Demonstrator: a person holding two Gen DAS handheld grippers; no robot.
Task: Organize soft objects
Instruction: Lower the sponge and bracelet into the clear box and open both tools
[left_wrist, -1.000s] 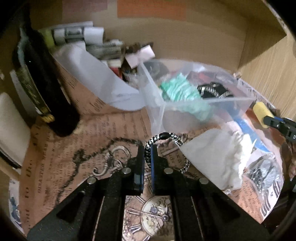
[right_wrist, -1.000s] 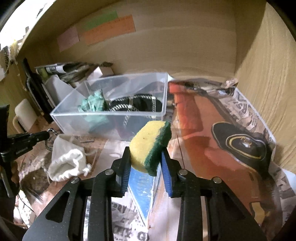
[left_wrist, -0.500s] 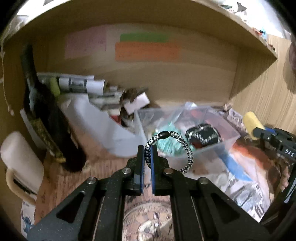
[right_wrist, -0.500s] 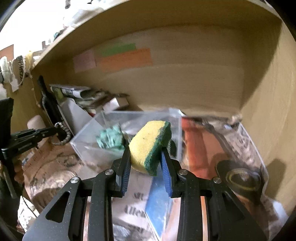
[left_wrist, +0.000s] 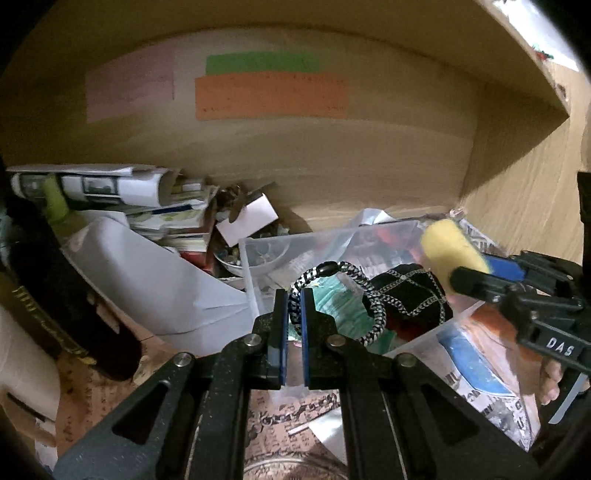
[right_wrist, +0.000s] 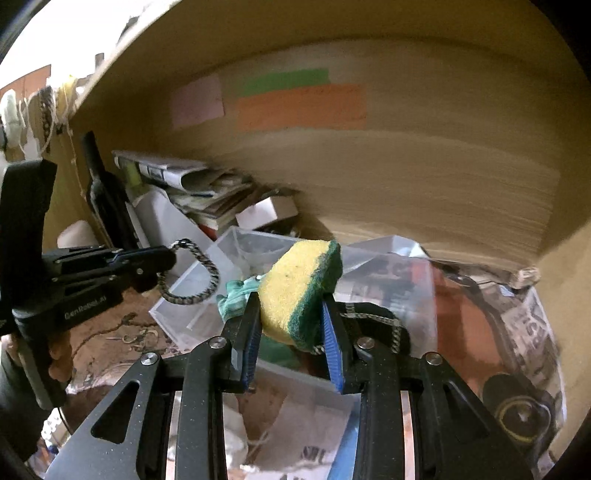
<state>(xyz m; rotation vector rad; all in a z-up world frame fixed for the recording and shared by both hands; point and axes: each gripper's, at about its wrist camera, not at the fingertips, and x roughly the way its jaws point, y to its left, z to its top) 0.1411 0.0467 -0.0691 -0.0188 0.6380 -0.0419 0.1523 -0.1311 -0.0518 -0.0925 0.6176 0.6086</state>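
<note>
Black-and-white braided cord loop (left_wrist: 340, 295) pinched in left gripper (left_wrist: 294, 317), above clear plastic bin (left_wrist: 258, 258). Right gripper (right_wrist: 291, 332) clamps yellow-green sponge (right_wrist: 299, 288) over same bin, holding teal cloth (right_wrist: 232, 295).

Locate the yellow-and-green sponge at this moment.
The yellow-and-green sponge is clamped in the right gripper, centre of the right wrist view, held above the clear plastic bin, with the left gripper's black-and-white braided loop to its left.
</note>
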